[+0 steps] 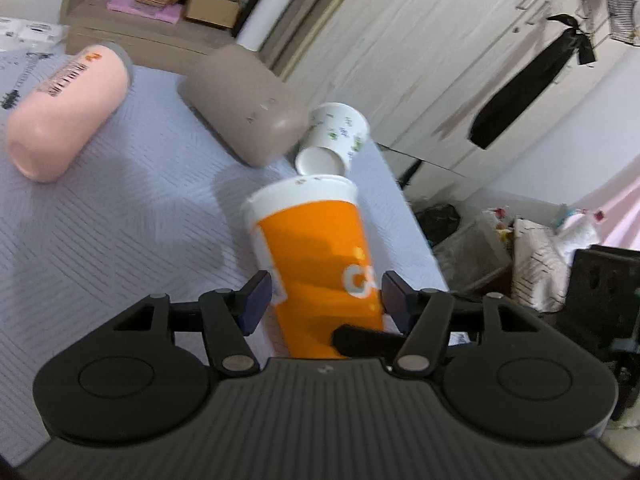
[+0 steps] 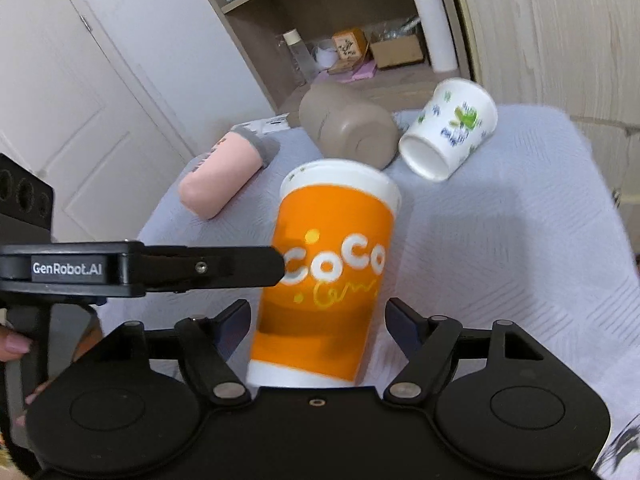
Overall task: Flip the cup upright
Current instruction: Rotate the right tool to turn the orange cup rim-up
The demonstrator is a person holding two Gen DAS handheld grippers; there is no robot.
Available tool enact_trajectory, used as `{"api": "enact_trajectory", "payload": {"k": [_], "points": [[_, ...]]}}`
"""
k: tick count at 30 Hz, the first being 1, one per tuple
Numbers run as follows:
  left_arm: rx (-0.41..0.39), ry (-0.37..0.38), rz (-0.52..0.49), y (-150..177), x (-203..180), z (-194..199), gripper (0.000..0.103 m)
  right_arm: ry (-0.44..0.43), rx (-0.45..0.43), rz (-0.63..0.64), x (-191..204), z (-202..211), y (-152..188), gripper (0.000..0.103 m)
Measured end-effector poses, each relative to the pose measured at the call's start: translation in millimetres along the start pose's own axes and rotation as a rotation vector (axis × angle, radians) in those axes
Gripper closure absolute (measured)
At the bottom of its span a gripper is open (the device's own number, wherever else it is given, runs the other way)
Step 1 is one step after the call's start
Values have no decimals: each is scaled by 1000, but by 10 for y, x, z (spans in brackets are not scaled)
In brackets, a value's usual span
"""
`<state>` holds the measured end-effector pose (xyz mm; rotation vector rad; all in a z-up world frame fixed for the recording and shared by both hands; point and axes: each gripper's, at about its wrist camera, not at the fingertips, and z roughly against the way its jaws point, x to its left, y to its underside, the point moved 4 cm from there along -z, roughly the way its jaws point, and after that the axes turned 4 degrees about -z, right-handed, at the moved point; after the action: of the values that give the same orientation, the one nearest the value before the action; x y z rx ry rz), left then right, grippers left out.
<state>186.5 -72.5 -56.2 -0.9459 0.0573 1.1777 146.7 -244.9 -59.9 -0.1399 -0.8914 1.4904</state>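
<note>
An orange and white CoCo paper cup stands between the fingers of both grippers, wide white rim up and tilted a little, on the pale quilted cloth. My left gripper has a pad on each side of the cup; the right pad is at the cup wall and the left pad shows a small gap. The left gripper's finger shows from the side in the right wrist view, touching the cup. My right gripper is open, with its pads apart from the cup's lower part.
A white flower-print cup lies on its side behind. A taupe tumbler and a pink bottle also lie on the cloth. A shelf unit stands behind; the cloth's right edge drops off to floor clutter.
</note>
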Motion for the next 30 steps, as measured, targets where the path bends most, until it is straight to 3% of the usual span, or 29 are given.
{"api": "enact_trajectory", "payload": {"k": [3, 4, 9, 13, 17, 23, 30], "points": [[20, -20, 12, -29, 61, -97, 40, -18, 11, -3, -4, -50, -60, 24], [28, -5, 31, -43, 97, -134, 36, -21, 14, -6, -9, -73, -81, 24], [81, 90, 91, -113, 182, -279, 33, -19, 29, 5, -26, -151, -103, 26], [94, 65, 66, -111, 174, -365, 25, -30, 31, 12, -31, -147, -109, 27], [90, 106, 80, -102, 190, -412, 26, -50, 24, 18, -29, -135, -94, 27], [-20, 93, 10, -59, 95, -145, 30, -15, -47, 179, 225, -22, -27, 27], [-167, 0, -180, -79, -101, 250, 31, 19, -143, 372, 553, 52, -8, 27]]}}
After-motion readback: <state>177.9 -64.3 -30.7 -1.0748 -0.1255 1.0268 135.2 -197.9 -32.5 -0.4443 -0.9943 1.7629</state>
